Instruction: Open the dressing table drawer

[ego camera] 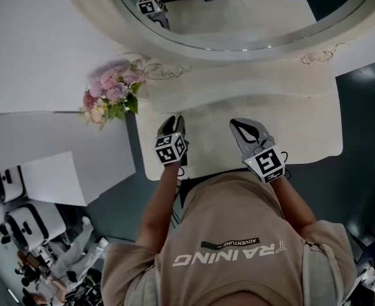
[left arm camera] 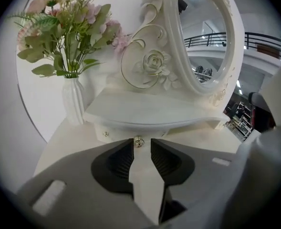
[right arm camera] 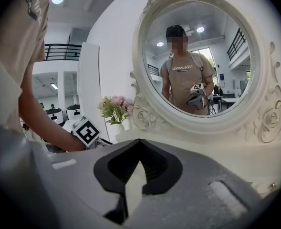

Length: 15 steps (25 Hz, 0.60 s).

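Angling down over the dressing table (ego camera: 302, 126), held the left gripper (ego camera: 175, 120) on an outstretched forearm, jaws spread and pinching nothing. Showed the drawer (left arm camera: 121, 131), closed, straight ahead of the tips, its small knob (left arm camera: 139, 141) right at the gap between them, clear of both pads. Held the right gripper (ego camera: 235, 125) alongside, well right of that knob, tilted less steeply, jaws pressed together and empty.

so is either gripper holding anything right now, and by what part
Nothing is held. The left gripper is open, with the drawer knob at its tips but not clamped. The right gripper is shut on nothing.
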Tool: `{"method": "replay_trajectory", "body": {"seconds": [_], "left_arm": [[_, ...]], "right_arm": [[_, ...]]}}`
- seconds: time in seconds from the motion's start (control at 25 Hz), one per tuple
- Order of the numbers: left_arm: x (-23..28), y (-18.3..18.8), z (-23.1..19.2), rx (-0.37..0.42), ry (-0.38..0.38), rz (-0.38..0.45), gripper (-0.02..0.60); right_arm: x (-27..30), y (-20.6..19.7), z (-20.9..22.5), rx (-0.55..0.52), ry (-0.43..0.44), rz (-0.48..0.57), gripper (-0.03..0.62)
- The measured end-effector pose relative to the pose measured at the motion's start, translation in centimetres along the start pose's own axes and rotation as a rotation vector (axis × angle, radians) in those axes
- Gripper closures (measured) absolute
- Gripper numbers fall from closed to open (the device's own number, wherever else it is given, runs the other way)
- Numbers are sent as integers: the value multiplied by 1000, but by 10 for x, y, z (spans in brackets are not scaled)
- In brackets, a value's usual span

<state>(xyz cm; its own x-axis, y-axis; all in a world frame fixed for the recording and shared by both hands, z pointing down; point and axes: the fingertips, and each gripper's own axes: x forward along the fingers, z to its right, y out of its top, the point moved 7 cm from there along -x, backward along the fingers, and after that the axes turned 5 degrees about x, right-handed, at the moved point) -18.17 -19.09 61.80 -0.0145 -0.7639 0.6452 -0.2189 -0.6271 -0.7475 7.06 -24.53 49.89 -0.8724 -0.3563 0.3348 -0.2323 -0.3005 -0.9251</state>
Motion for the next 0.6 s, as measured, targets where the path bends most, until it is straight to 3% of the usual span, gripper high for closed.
{"method": "replay_trajectory", "body": {"seconds": [0.28,0.6], "left_arm": [[27,-1,-4,13,-4,-53,425],[37,-1,-5,24,4,-87,466]], "right_arm": [[10,3,6,12,2,-8,592],[16,5,6,22,1,-4,592]]}}
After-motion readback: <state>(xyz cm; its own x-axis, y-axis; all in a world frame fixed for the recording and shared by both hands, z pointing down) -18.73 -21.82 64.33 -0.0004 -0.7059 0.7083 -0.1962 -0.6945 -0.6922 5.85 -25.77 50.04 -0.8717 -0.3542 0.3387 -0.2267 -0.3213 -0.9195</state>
